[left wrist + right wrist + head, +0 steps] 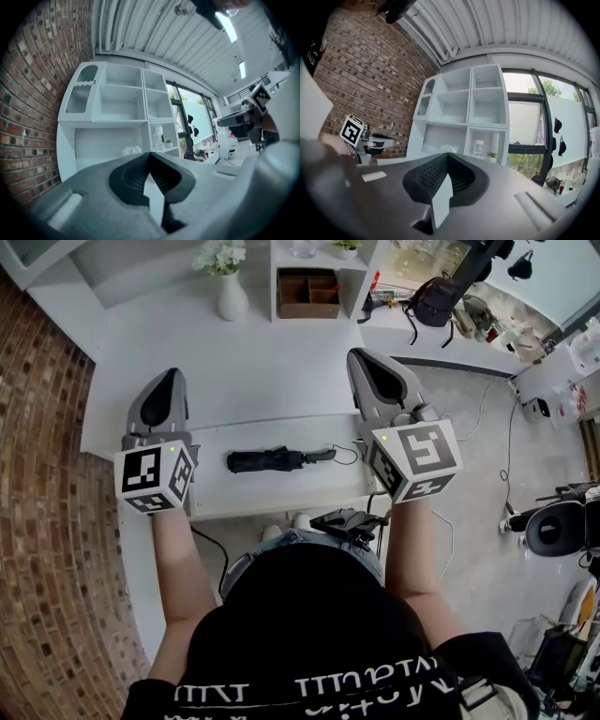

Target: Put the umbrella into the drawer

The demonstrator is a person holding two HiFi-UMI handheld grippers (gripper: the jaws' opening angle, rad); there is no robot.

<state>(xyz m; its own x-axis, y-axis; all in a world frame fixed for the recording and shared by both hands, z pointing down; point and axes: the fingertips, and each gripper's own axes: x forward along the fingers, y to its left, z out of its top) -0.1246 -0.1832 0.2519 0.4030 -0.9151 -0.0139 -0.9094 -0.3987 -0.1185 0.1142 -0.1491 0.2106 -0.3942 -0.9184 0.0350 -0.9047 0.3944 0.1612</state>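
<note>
A folded black umbrella (pixel 272 460) lies lengthwise in what looks like a pulled-out white drawer (pixel 211 502) below me, its wrist cord trailing to the right. Neither gripper touches it. My left gripper (pixel 172 374) is held up over the drawer's left end, pointing level at the shelves. Its jaws meet at the tips with nothing between them (pixel 150 153). My right gripper (pixel 361 354) is raised over the drawer's right end, and its jaws are likewise closed and bare (pixel 447 154). Each gripper view shows the other gripper off to one side.
A white shelf unit (pixel 122 101) stands ahead, holding a vase of white flowers (pixel 225 277) and a wooden box (pixel 307 293). A brick wall (pixel 37 474) runs along the left. A black backpack (pixel 436 298) sits on the counter, cables (pixel 487 399) cross the floor, and a black object (pixel 347 521) lies near my feet.
</note>
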